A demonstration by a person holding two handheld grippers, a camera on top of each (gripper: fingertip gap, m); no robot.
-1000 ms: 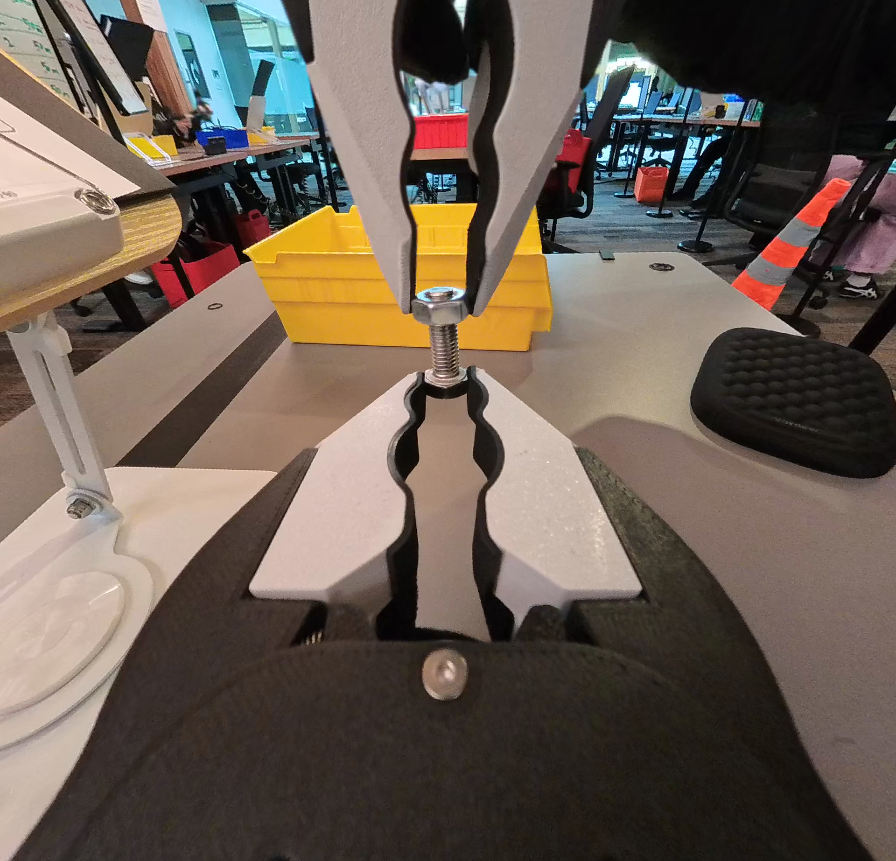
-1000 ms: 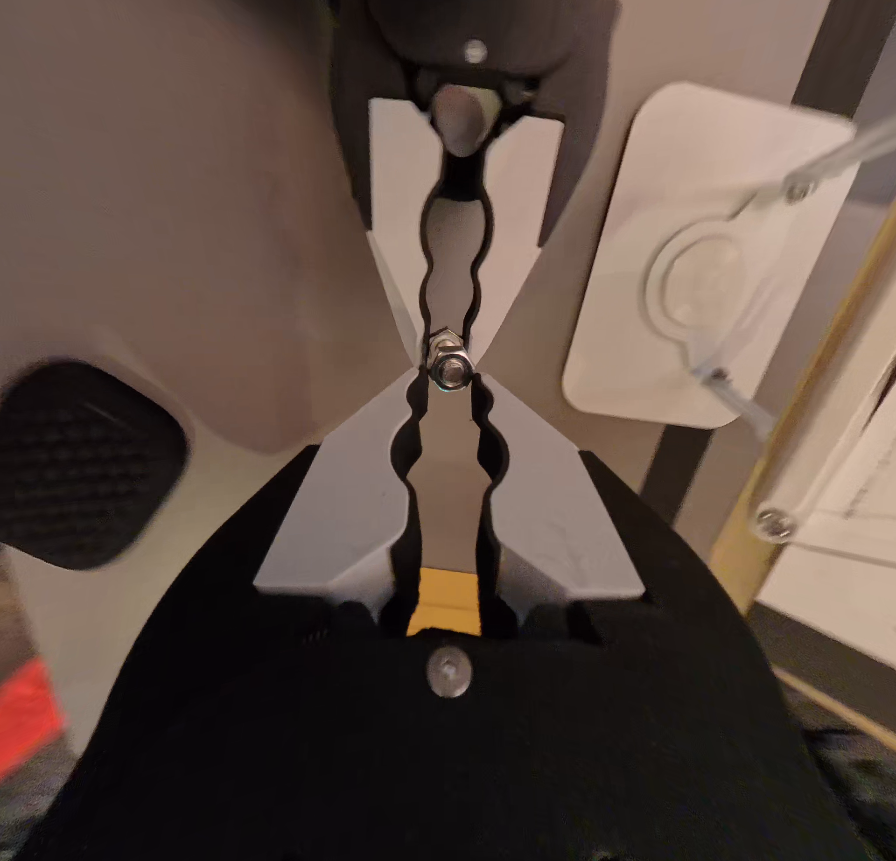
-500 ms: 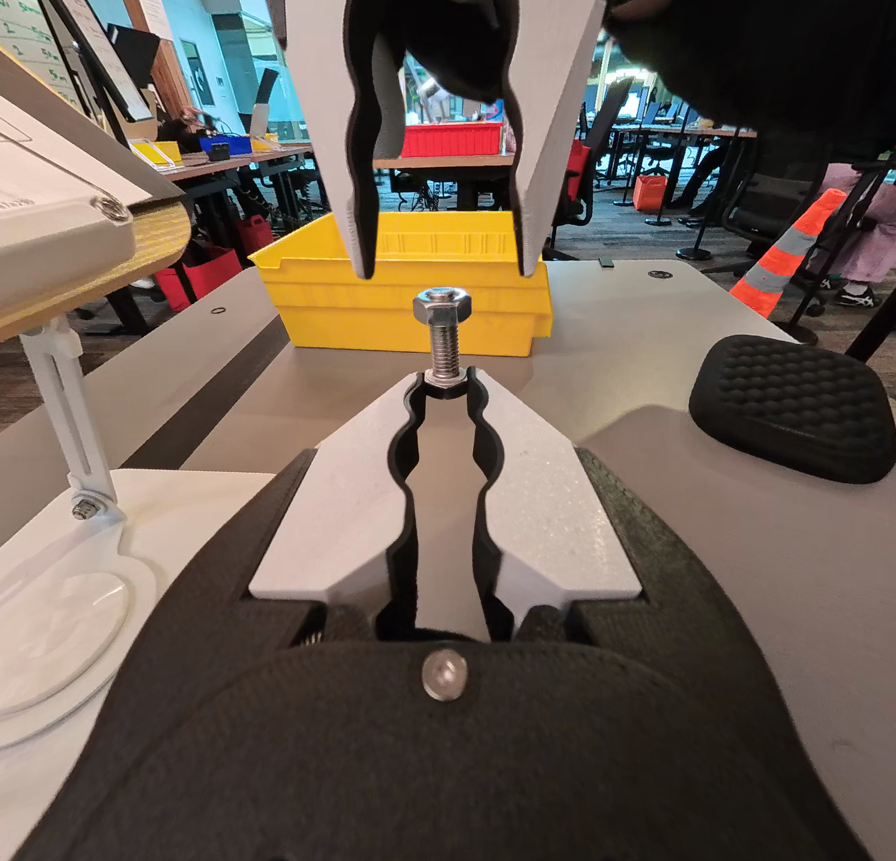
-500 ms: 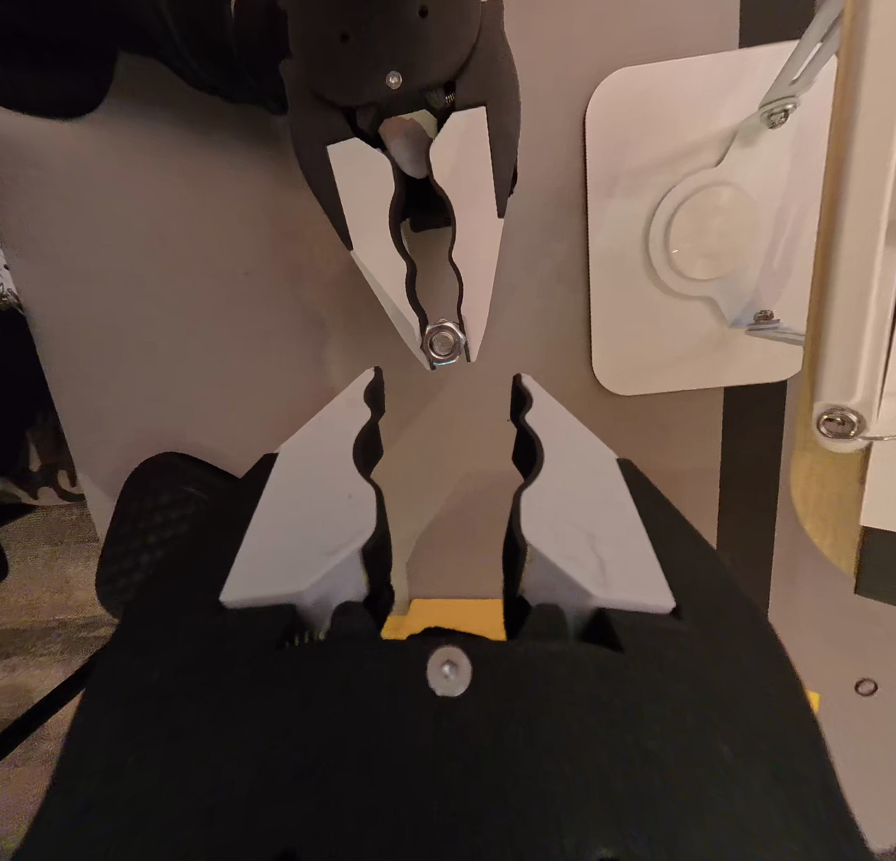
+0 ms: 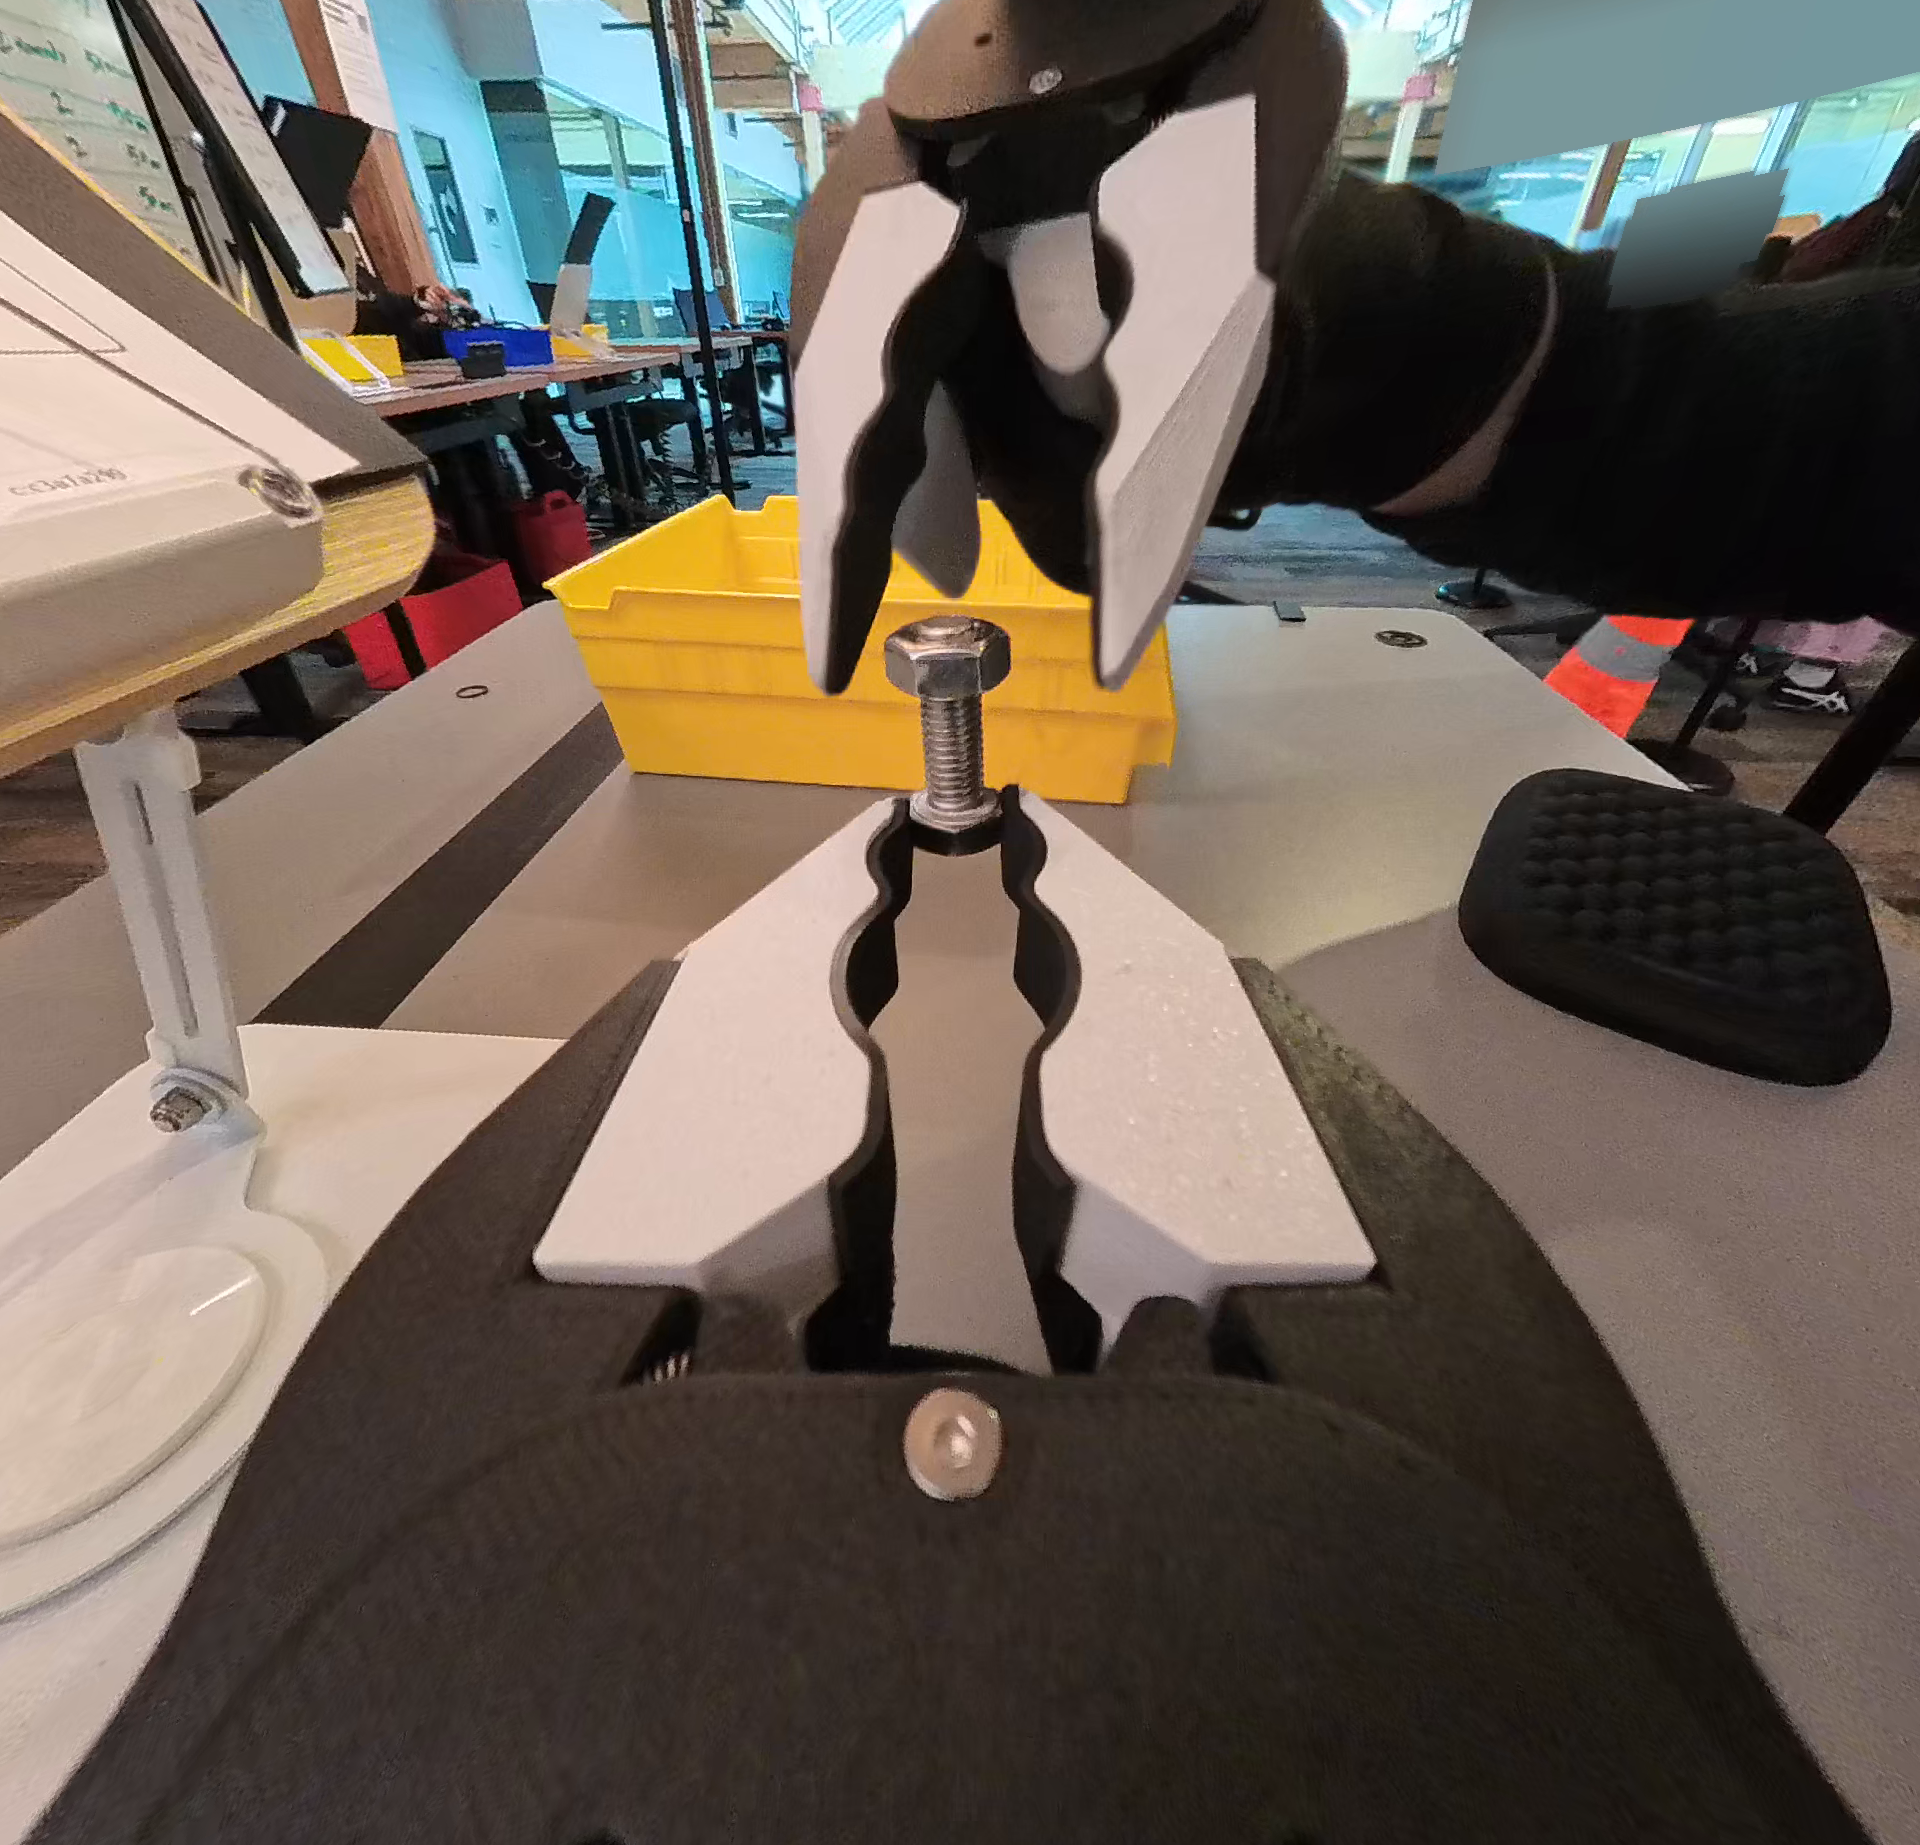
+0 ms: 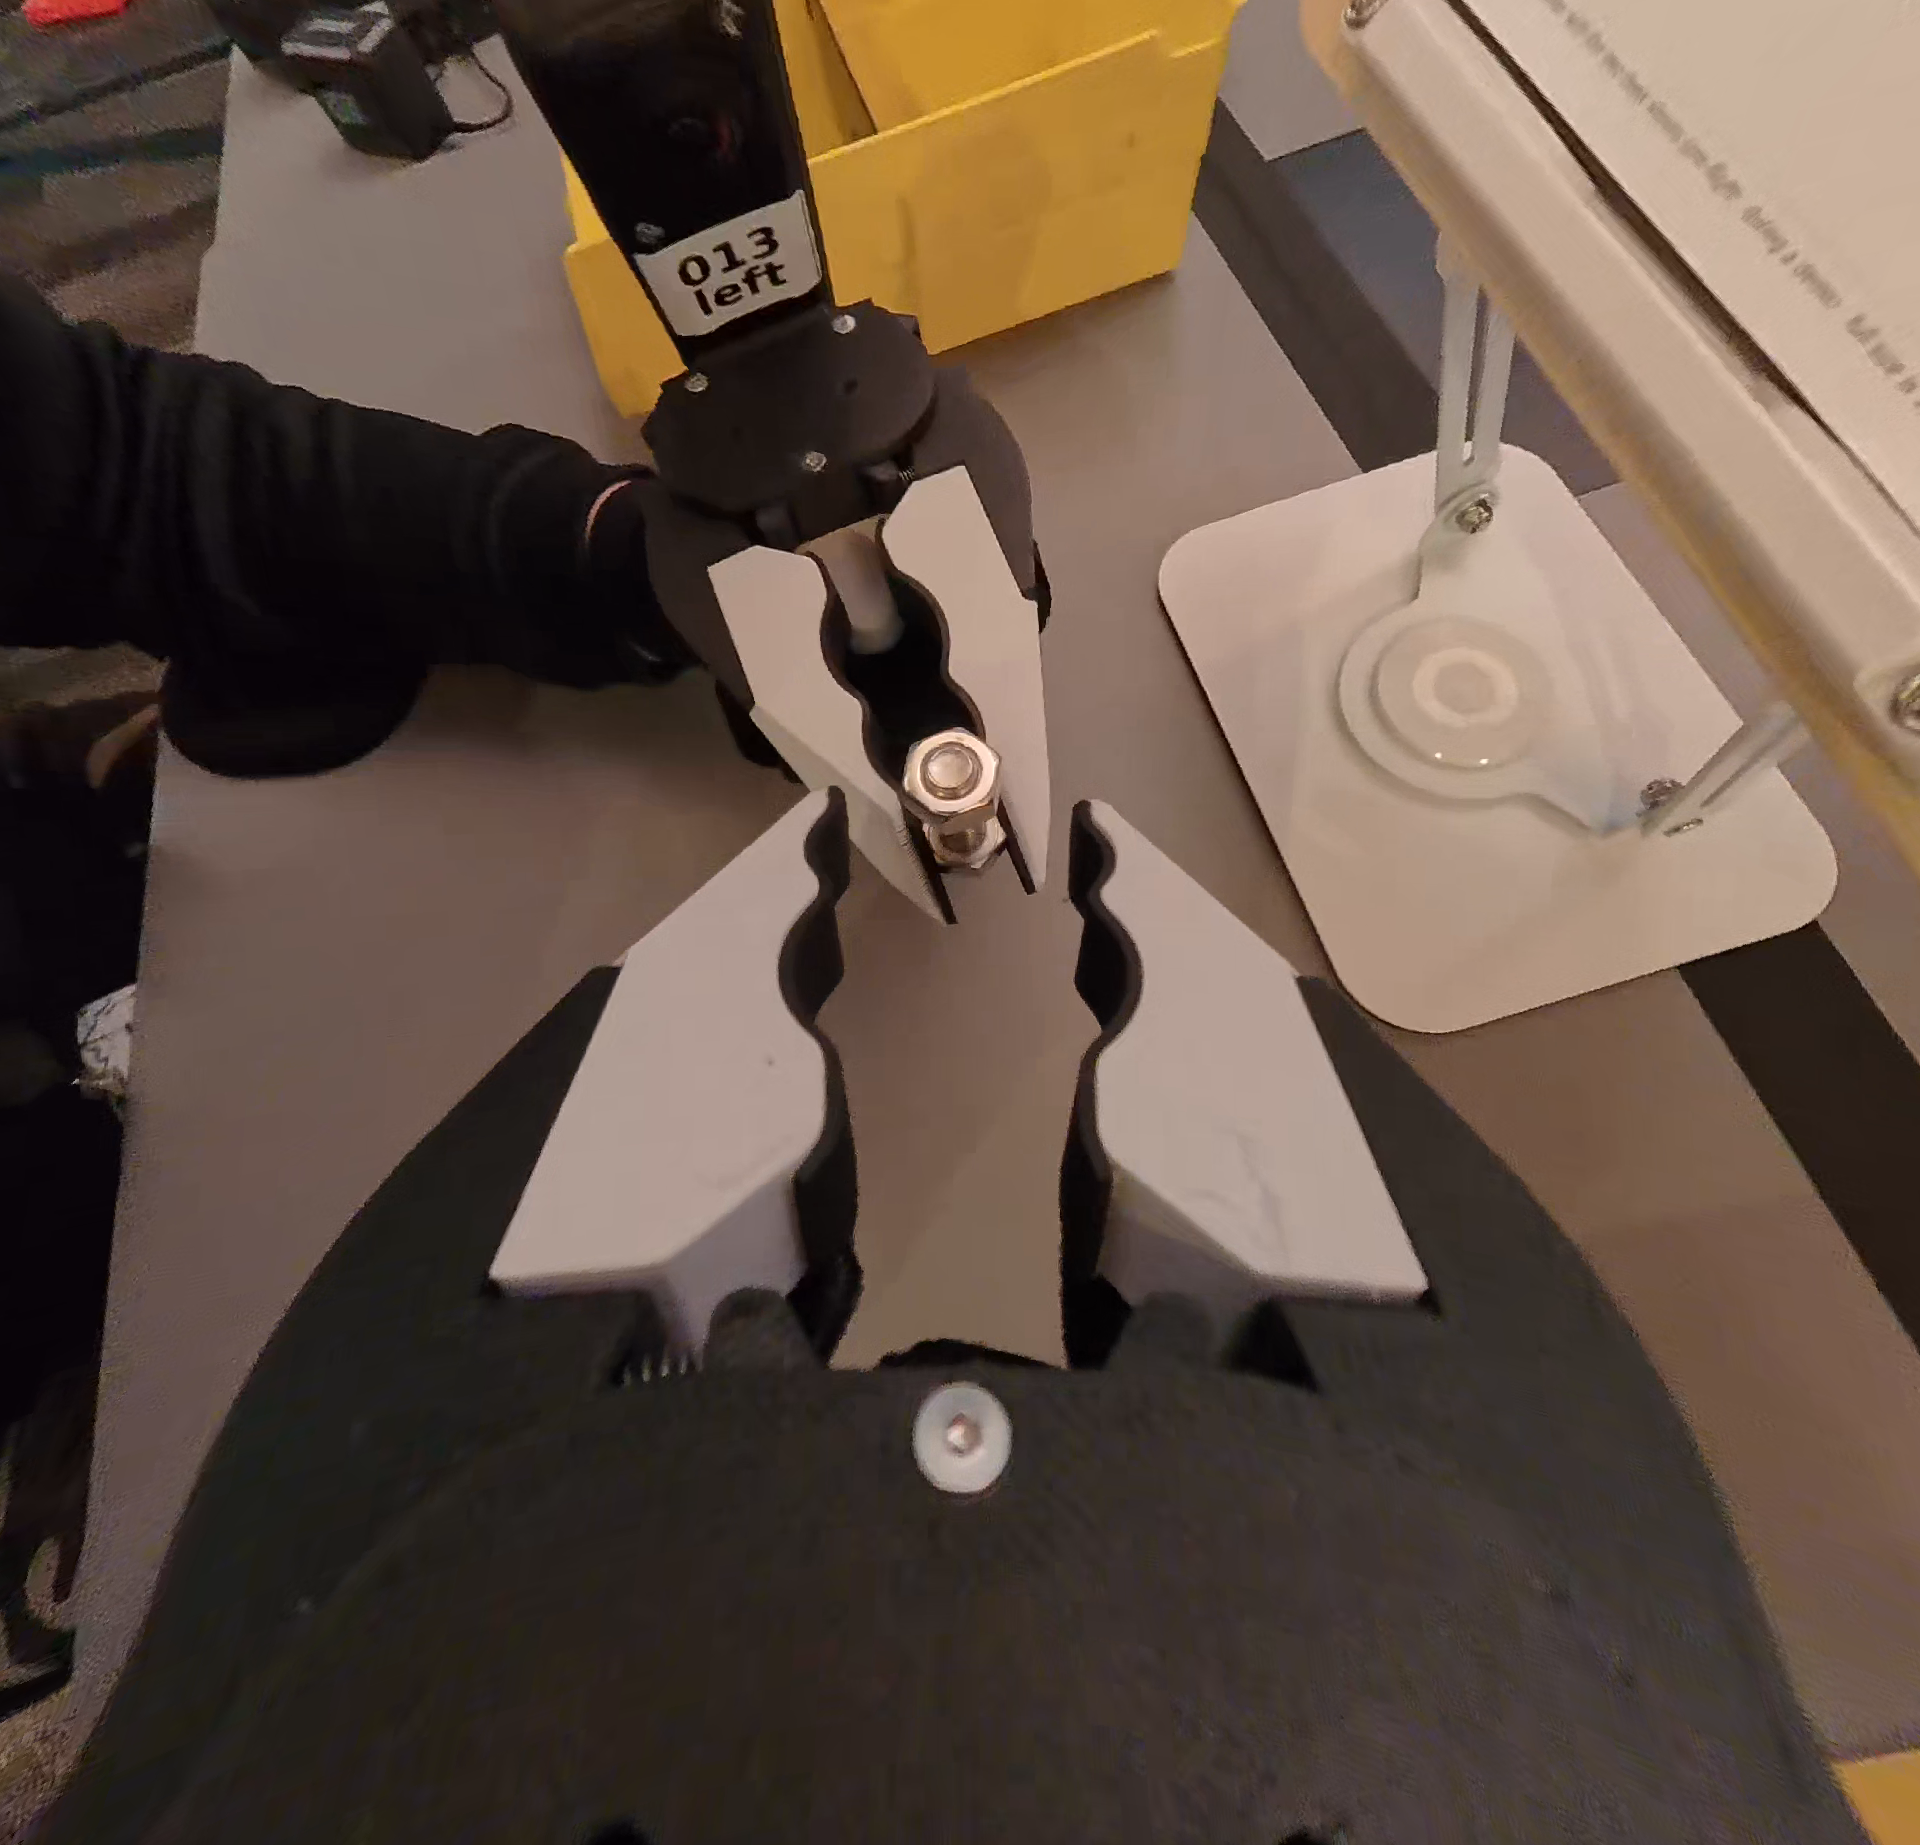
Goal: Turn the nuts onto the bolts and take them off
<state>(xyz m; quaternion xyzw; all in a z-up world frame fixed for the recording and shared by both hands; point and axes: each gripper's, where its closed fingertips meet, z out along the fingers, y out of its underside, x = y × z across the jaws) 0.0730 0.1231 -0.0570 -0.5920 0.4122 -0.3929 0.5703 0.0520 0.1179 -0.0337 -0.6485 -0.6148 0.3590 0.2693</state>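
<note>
Nearest in the left wrist view, the left hand-held gripper [image 5: 956, 813] is pressed together on the head end of a steel bolt [image 5: 948, 756], pinching it at the very fingertips so the threaded shank stands upright above the table [image 5: 1403, 1224]. A hex nut [image 5: 947, 650] sits at the top end of the bolt, with bare thread showing between it and the pinching tips.

Just above and around that nut, the right hand-held gripper [image 5: 966, 668] hangs tips-down with its fingers spread, one tip on each side of the nut and neither touching it. A black-gloved hand [image 5: 1382, 361] carries it from the right.

The right wrist view confirms this from above: the spread white fingers [image 6: 707, 1057] frame the bolt end and nut [image 6: 948, 775], which are held in the other gripper.

The bolt and nut look small, rigid and light, and smooth metal is likely to slip against the hard finger faces. The best hold on the nut is probably across two opposite flats, square to the bolt's axis, so it turns without cocking on the thread. The shallow tip pinch on the bolt head could let it twist if too much torque goes in.

Farther back stand a yellow bin [image 5: 717, 673], a black dimpled pad [image 5: 1673, 922] on the right, and a white stand base [image 5: 156, 1307] on the left.
</note>
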